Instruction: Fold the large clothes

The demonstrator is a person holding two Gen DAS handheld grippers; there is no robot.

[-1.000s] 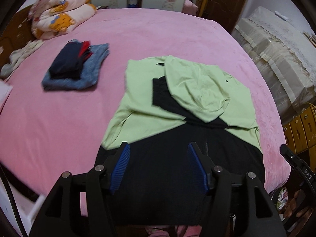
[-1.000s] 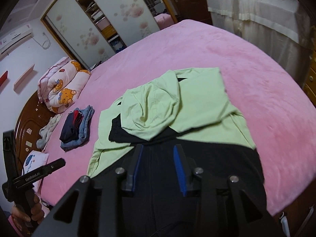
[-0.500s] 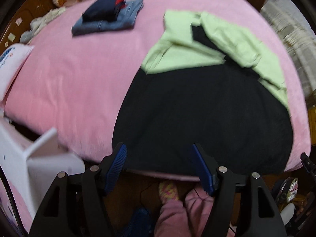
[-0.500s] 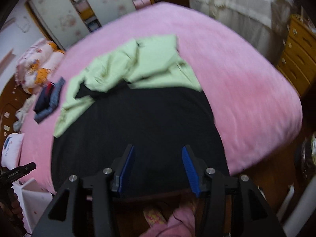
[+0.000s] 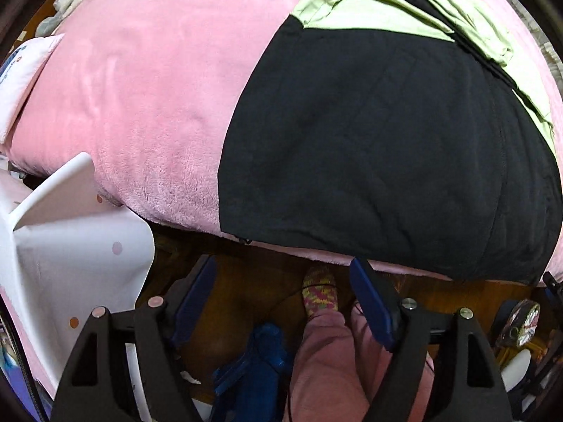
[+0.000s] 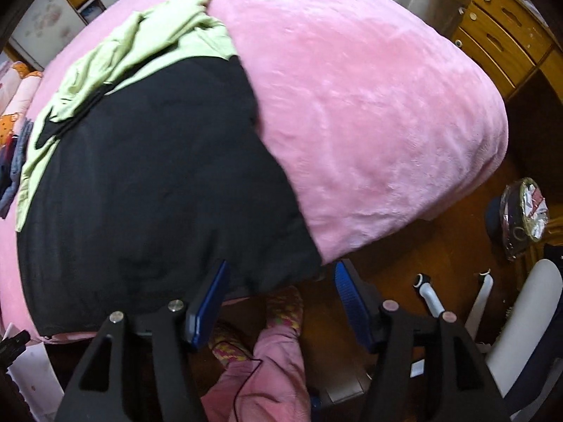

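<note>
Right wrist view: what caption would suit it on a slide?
Open right claw hovering at the hem of a black-and-green garment spread on a pink bed.

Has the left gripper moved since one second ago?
Yes. The left gripper has drawn back off the pink bed: its fingers now hang over the floor, beyond the black hem.
</note>
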